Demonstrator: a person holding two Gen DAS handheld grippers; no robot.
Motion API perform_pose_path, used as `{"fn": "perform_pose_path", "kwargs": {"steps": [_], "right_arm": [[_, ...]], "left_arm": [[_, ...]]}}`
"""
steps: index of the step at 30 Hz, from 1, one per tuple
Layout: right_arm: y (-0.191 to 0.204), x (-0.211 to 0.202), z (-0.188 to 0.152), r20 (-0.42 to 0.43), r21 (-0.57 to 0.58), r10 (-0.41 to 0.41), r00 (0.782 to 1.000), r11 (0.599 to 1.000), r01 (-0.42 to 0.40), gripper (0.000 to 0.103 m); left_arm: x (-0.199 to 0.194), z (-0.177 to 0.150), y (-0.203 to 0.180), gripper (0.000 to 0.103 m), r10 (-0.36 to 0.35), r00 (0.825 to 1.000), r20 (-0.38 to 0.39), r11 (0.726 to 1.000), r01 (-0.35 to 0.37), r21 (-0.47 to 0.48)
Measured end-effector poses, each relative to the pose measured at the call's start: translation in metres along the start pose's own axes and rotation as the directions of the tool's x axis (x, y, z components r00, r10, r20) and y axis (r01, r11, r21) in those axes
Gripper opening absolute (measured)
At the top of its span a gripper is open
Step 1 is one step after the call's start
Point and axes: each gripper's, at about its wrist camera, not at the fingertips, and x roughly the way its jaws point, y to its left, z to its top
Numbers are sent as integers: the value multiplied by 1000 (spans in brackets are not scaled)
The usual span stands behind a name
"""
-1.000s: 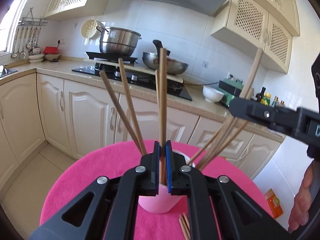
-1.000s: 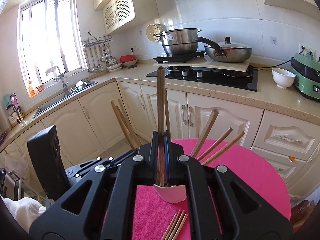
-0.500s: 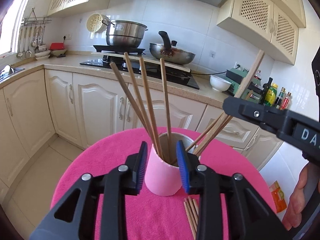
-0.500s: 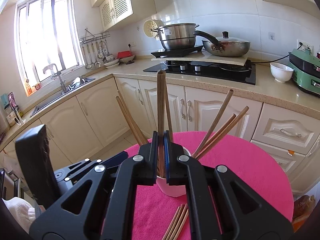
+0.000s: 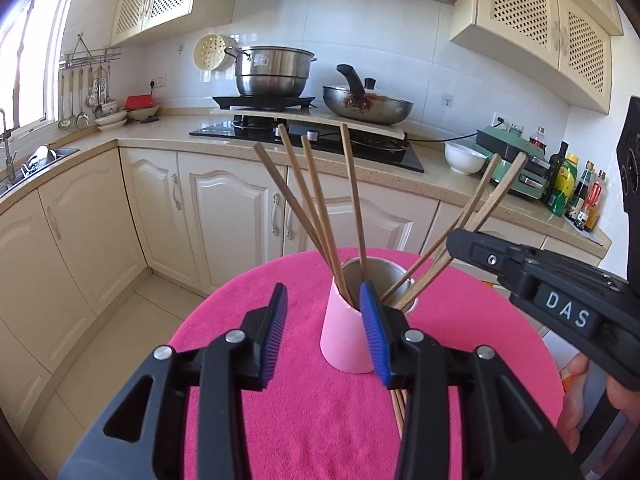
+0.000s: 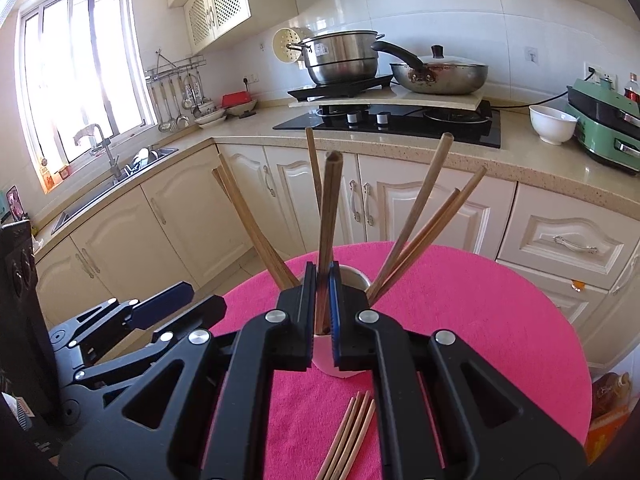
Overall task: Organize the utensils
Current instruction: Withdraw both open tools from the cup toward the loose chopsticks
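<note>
A pink cup (image 5: 344, 340) stands on the round table with a pink cloth (image 5: 304, 420) and holds several wooden chopsticks (image 5: 312, 208). My left gripper (image 5: 324, 336) is open and empty, just in front of the cup. My right gripper (image 6: 322, 312) is shut on a wooden chopstick (image 6: 330, 200) whose lower end goes down towards the cup (image 6: 352, 280). The right gripper also shows in the left wrist view (image 5: 532, 276) to the right of the cup. Several loose chopsticks (image 6: 348, 436) lie on the cloth in front of the cup.
Cream kitchen cabinets (image 5: 224, 208) and a counter with a black hob (image 5: 304, 136), a steel pot (image 5: 272, 70), a pan (image 5: 368, 106) and a white bowl (image 5: 464, 156) stand behind the table. A sink (image 6: 116, 176) sits under the window at the left.
My left gripper has let go of a chopstick into the cup, opened wide and drawn back. My right gripper has lowered its chopstick towards the cup, still shut on it.
</note>
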Motion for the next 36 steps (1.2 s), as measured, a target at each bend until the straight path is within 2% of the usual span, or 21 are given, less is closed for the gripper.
{"fn": "perform_pose_path", "kwargs": {"steps": [1, 2, 3, 4, 8, 17, 22, 25, 27, 36], "right_arm": [[-1, -2, 0, -2, 3, 6, 1000, 1000, -6, 13], [-2, -3, 1, -1, 4, 5, 1000, 1000, -5, 25], [-2, -6, 1, 5, 4, 3, 1000, 1000, -3, 50], [-2, -10, 2, 18, 7, 5, 1000, 1000, -5, 59], [2, -18, 4, 16, 3, 16, 1000, 1000, -16, 59], [8, -54, 12, 60, 14, -19, 998, 1000, 18, 60], [21, -82, 9, 78, 17, -52, 996, 999, 51, 61], [32, -98, 6, 89, 22, -64, 994, 998, 62, 61], [40, -107, 3, 91, 33, -73, 993, 997, 70, 62], [72, -120, -23, 44, 43, -89, 995, 995, 87, 62]], "left_arm": [[-3, 1, -1, 38, 6, 1000, 2, 1000, -6, 2], [-6, 1, -2, 38, 8, 1000, 3, 1000, -8, 3], [-9, 1, -2, 38, 11, 1000, 2, 1000, -11, 4], [-11, 2, -3, 38, 14, 1000, 0, 1000, -14, 5], [-24, 5, -2, 38, 32, 1000, -1, 1000, -32, 0], [-55, 17, 2, 38, 40, 999, 12, 999, -40, 26], [-76, 22, 9, 38, 24, 999, 31, 999, -26, 43], [-93, 22, 18, 45, -4, 999, 39, 999, 2, 42], [-99, 21, 23, 46, -20, 999, 39, 999, 18, 40], [-120, 12, 39, 50, -59, 998, 15, 997, 58, 56]]}}
